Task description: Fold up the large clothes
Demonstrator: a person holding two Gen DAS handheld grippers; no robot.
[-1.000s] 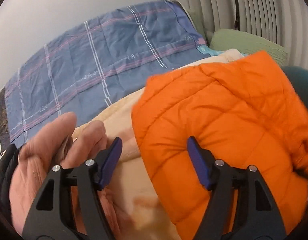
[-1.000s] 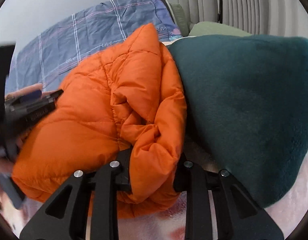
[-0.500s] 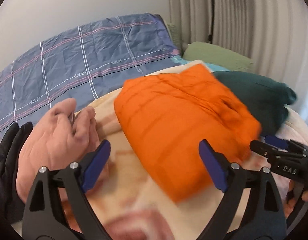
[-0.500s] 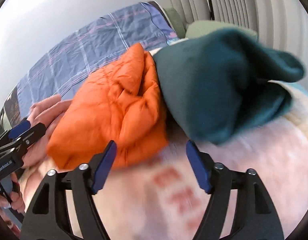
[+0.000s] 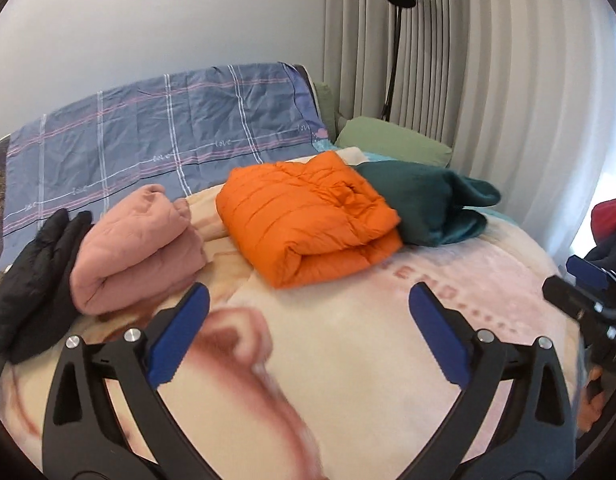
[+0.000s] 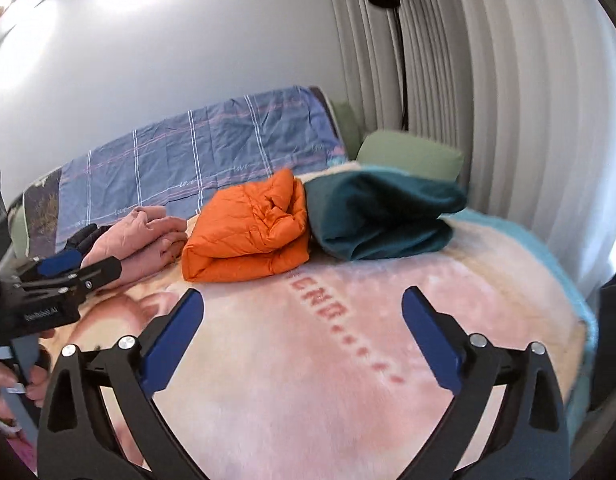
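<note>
A: A second ago our right gripper [image 6: 302,342] had the orange jacket [image 5: 304,216] pinched at its bunched edge. Now we've let it go and pulled both tools back. Both grippers gape wide, nothing between the fingers.

B: Agreed; the left gripper [image 5: 308,338] hangs just as empty over the blanket [image 5: 347,360]. So we judge this garment folded, and we're free for the next piece.

A: Where does it lie?

B: Folded on the blanket. Taking it as our mark: the teal garment [image 5: 427,204] is touching it on the window side, the pink garment [image 5: 136,248] sits just beside it on the other, and the black garment [image 5: 32,276] lies touching the pink one, beyond it.

A: So we count four folded bundles in a row, one of each colour. Two grippers, one green pillow [image 5: 391,140] behind the jacket, and one floor lamp [image 5: 395,40] further back.
</note>
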